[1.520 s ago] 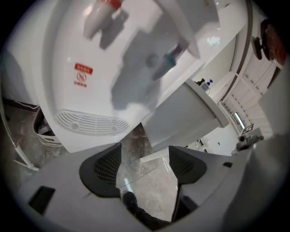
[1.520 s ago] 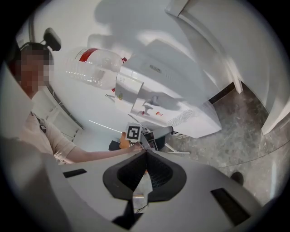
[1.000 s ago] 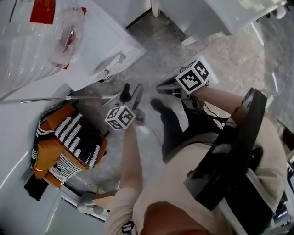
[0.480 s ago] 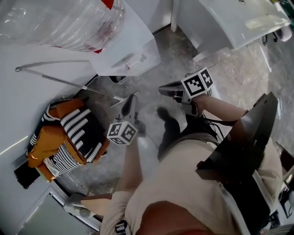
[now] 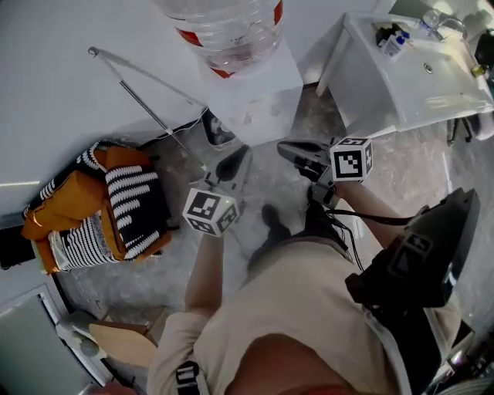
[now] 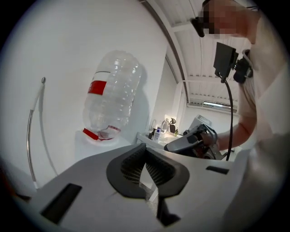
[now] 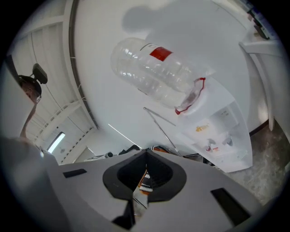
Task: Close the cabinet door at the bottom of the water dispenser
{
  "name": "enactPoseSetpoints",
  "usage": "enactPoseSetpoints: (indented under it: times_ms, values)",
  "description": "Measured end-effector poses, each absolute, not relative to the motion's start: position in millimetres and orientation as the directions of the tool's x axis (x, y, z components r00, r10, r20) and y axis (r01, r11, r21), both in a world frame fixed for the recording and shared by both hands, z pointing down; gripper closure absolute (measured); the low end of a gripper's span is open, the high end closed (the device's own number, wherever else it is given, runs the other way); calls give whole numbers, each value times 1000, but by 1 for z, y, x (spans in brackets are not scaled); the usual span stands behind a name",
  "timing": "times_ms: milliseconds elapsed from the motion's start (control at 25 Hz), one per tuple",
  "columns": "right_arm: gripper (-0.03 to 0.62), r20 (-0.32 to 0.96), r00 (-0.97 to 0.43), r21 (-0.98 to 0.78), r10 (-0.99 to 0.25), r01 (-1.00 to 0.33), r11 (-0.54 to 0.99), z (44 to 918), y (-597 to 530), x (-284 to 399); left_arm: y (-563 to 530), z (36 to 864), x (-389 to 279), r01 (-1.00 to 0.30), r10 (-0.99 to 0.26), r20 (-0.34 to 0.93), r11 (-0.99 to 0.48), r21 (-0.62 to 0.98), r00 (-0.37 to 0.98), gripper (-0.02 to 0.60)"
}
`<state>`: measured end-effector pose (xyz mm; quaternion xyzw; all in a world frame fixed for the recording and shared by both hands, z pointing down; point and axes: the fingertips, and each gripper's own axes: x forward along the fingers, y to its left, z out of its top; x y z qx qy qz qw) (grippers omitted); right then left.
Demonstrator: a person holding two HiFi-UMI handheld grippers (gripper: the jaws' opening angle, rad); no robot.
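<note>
Standing on a grey speckled floor [image 5: 293, 181], the person has one black shoe [image 5: 272, 217] planted just below both tools. The left gripper [image 5: 236, 156] and right gripper [image 5: 284, 146] are held side by side, a little apart, both aimed toward the dispenser. Each has its jaws pressed together at the tips with nothing held, as the left gripper view and right gripper view show. Bare floor lies between the tips and the white water dispenser [image 5: 258, 96], which stands against the white wall with an upturned clear plastic bottle with a red label [image 5: 231, 23] on top. The cabinet door [image 7: 233, 156] belongs to the flat white lower front near the floor; whether it sits fully shut cannot be told. A thin metal rod [image 5: 147, 96] slants down just left of the dispenser, its lower end near the left gripper. Further left, an orange bag with black-and-white striped panels [image 5: 100, 204] lies by the wall. Right of the dispenser stands a white table [image 5: 401, 85] carrying small bottles [image 5: 392, 40].
</note>
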<state>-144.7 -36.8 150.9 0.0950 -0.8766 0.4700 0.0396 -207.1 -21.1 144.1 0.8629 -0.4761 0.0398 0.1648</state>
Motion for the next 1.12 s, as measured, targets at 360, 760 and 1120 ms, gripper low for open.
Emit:
enactPoseSetpoints:
  times_ms: [360, 760, 1120]
  values:
    - [582, 166, -974, -728, -156, -228, 647, 119, -6, -169, 20, 98, -211, -753, -768, 126, -559, 346, 628, 586]
    - [582, 198, -969, -711, -146, -244, 659, 122, 46, -164, 53, 97, -193, -655, -692, 107, -606, 452, 714, 586]
    - [582, 169, -966, -698, -194, -256, 669, 109, 58, -112, 62, 87, -138, -620, -640, 119, -655, 432, 759, 586]
